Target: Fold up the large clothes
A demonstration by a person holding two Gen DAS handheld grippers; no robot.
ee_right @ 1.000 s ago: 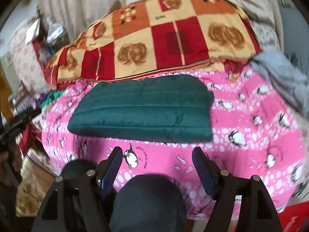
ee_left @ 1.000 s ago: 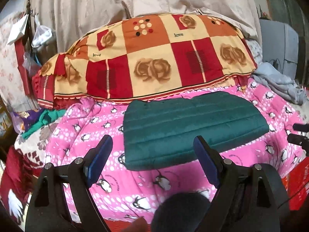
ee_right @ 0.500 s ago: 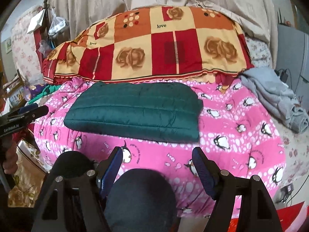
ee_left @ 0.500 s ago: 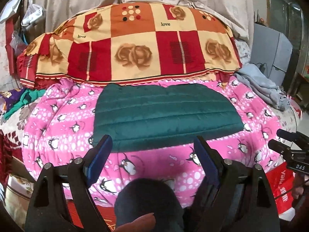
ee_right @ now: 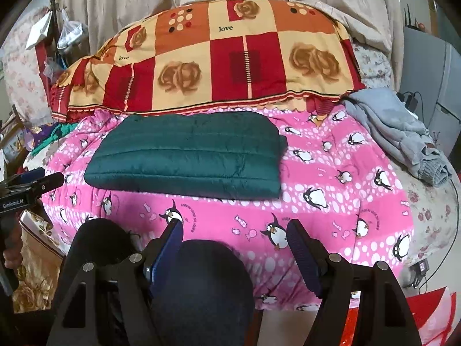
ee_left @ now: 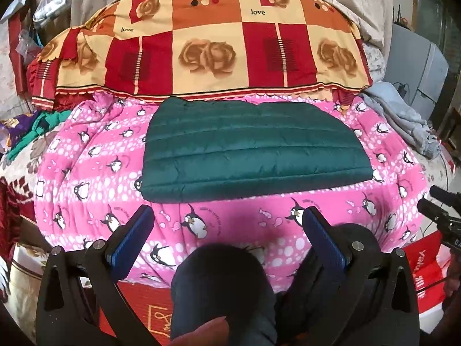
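Dark green quilted jacket (ee_left: 253, 147) (folded into a flat rectangle) on the pink penguin blanket (ee_left: 86, 167)

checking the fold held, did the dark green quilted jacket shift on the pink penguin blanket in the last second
No. The dark green quilted jacket lies folded at the same spot, its far edge along the red and orange patchwork quilt's scalloped hem; only the cameras pulled back.

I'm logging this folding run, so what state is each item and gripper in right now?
Green quilted jacket: folded into a flat rectangle, lying on the pink penguin blanket, untouched.
Grey garment: crumpled, unfolded, at the bed's right edge.
Patchwork rose quilt: bundled behind the jacket.
Left gripper: fingers open, empty.
Right gripper: fingers open, empty.
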